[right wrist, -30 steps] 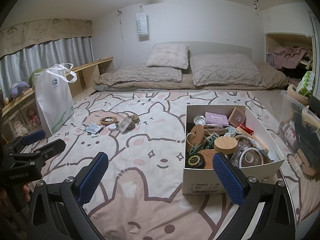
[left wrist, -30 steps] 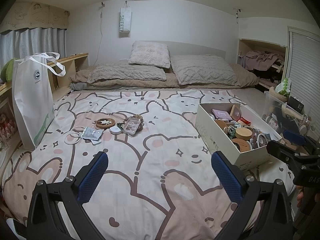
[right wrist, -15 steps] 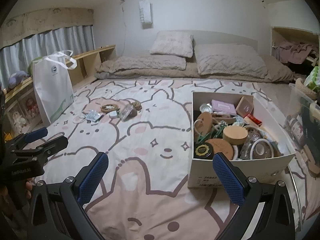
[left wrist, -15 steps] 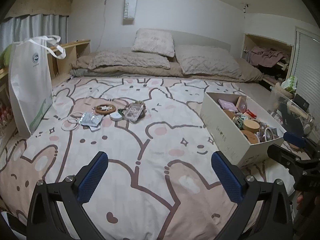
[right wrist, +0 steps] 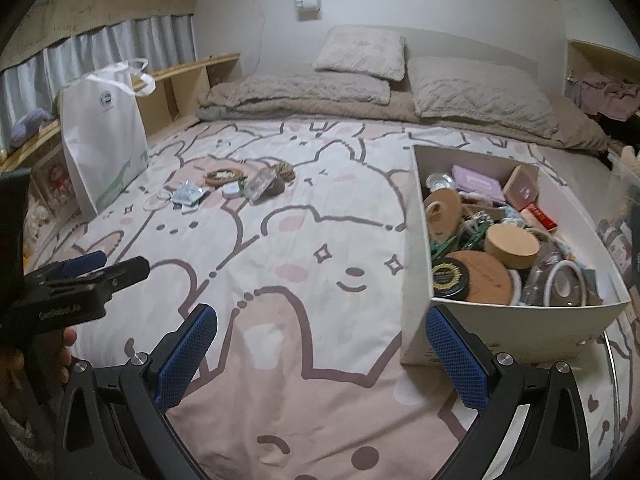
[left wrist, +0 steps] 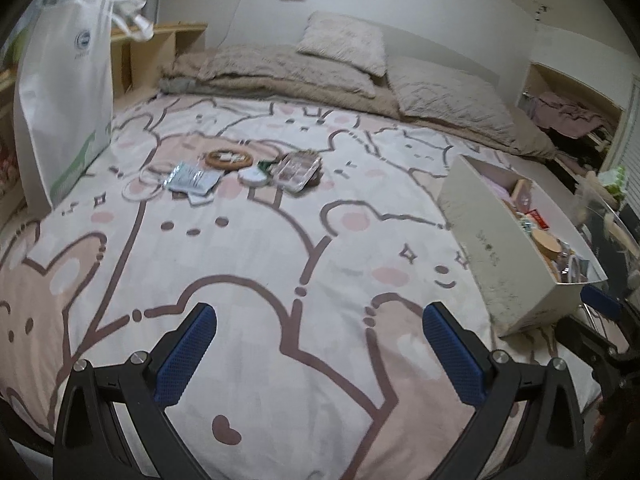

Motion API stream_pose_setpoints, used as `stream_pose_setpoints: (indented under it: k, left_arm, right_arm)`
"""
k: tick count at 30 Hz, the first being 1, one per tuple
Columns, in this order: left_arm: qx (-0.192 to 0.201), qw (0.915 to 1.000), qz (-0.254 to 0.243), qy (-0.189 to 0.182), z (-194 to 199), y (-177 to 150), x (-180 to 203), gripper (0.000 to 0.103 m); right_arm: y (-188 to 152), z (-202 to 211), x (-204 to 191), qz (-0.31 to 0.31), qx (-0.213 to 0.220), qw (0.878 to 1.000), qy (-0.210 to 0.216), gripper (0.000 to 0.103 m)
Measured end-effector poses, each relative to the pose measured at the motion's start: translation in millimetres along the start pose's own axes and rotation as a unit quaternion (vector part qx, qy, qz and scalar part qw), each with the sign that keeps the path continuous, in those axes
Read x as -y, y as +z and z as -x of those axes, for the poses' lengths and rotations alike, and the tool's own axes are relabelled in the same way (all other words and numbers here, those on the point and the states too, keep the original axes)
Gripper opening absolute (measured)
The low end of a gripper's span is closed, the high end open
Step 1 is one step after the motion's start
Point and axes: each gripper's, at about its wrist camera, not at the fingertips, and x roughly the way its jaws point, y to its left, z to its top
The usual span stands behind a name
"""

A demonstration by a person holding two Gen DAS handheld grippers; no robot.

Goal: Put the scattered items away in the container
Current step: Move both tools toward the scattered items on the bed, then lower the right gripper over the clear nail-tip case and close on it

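Observation:
A small cluster of loose items lies on the bunny-print bedspread: a wooden ring (left wrist: 227, 158) (right wrist: 221, 176), a silver foil packet (left wrist: 191, 178) (right wrist: 187, 193), a round white tin (left wrist: 253, 177) (right wrist: 231, 189) and a clear plastic case (left wrist: 295, 167) (right wrist: 260, 185). The white cardboard box (left wrist: 504, 268) (right wrist: 416, 240) stands at the right, filled with lids, jars and small boxes. My left gripper (left wrist: 320, 342) is open over the near bedspread, well short of the cluster. My right gripper (right wrist: 320, 344) is open too, its right finger beside the box's near corner. Both hold nothing.
A white tote bag (left wrist: 64, 92) (right wrist: 104, 132) stands at the bed's left edge by a wooden shelf (right wrist: 180, 88). Pillows (right wrist: 360, 58) and a beige duvet lie at the head. A clear plastic bin (left wrist: 608, 216) sits right of the box. A hand (right wrist: 24, 364) holds the left gripper.
Both grippers have tipped down and moved forward over the bed, so the scattered items and the box look nearer. Both stay open.

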Motion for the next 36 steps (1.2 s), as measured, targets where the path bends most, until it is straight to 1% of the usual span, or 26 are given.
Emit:
stream_pose_setpoints:
  k: [3,7,13,19,25,28,32,36]
  left_arm:
    - [-0.009,0.9999,0.002,0.006,-12.5,1.9,-6.5,0.103]
    - [-0.011,0.9998,0.004,0.018,-27.9,11.2,-16.9,0.103]
    - [-0.015,0.9992,0.019,0.033,-56.1,32.6,-36.6,0.103]
    - [-0.031,0.9974,0.043,0.049,-93.7,51.2,-64.1,0.103]
    - [-0.038,0.9944,0.057,0.081,-127.7,63.8,-90.9,0.103]
    - [-0.039,0.9924,0.056,0.103,-141.4,66.1,-101.5,0.103]
    - [-0.049,0.9869,0.061,0.141,-163.1,68.3,-120.9,0.103]
    - [-0.057,0.9825,0.079,0.159,-177.7,71.9,-140.3,0.103]
  right_arm:
    - [0.1,-12.3,-3.7,0.005,-0.013,1.0,0.003,0.103]
    - [0.8,-25.6,-8.6,0.013,-0.025,1.0,0.006,0.103]
    - [3.7,-47.8,-14.2,0.02,-0.04,0.999,0.016,0.103]
    - [5.7,-70.3,-21.1,0.028,-0.059,0.998,0.025,0.103]
    - [6.4,-94.0,-27.1,0.04,-0.074,0.996,0.03,0.103]
    - [8.1,-107.8,-30.4,0.042,-0.081,0.995,0.036,0.103]
    - [11.0,-127.5,-37.1,0.043,-0.088,0.994,0.046,0.103]
    - [22.1,-146.3,-47.6,0.049,-0.088,0.994,0.052,0.103]
